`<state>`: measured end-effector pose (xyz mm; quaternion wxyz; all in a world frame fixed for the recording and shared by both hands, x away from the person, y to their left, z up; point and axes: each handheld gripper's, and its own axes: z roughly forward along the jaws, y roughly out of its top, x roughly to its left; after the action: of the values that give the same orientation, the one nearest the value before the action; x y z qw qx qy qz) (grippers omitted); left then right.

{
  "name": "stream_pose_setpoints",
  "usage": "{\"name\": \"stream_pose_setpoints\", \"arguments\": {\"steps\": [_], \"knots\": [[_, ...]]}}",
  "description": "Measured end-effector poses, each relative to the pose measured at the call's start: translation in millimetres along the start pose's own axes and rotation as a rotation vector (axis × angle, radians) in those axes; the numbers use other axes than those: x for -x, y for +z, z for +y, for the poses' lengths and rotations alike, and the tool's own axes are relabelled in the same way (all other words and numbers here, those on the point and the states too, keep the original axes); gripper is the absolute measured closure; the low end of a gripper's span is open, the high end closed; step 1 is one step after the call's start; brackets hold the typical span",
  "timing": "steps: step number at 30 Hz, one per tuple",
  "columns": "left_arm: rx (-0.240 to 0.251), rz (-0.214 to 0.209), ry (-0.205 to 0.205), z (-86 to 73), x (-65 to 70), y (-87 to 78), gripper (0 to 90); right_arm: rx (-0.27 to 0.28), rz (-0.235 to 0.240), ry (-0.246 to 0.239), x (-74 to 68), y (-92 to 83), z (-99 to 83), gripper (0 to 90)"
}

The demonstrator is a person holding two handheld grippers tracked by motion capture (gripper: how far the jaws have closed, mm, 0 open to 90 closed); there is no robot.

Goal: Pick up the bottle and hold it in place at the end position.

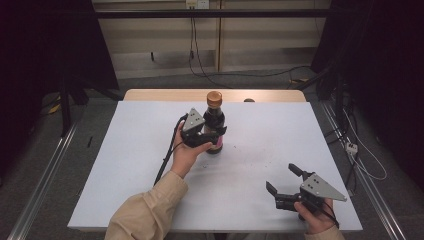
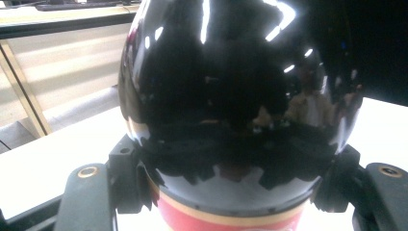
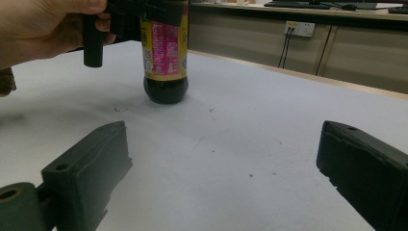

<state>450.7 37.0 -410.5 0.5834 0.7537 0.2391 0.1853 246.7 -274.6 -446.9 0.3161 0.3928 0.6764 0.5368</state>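
White table (image 1: 125, 165) holds a dark sauce bottle (image 1: 215, 125) standing near its far edge. Left gripper (image 1: 209, 136) is clamped around the bottle's middle. Right gripper (image 1: 283, 182) waits wide open, well apart. Grabbing looks done; anything after is not.

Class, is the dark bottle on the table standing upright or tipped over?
Upright: the bottle stands on its base on the table, cap on top, with the left gripper clamped around it.

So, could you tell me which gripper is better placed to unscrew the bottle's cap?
Probably the right gripper: it is open and free, while the left gripper clamps the bottle.
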Motion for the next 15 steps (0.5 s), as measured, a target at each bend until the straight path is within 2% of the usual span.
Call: {"name": "stream_pose_setpoints", "arguments": {"steps": [9, 15], "knots": [[-0.001, -0.009, 0.014, -0.3, 0.5, 6.2, 30.5, 0.002, -0.001, 0.003, 1.2, -0.9, -0.5, 3.6], [0.008, -0.010, 0.006, -0.6, -0.2, 7.4, 30.5, 0.000, 0.000, 0.002, 0.9, -0.5, -0.6, 3.6]]}}
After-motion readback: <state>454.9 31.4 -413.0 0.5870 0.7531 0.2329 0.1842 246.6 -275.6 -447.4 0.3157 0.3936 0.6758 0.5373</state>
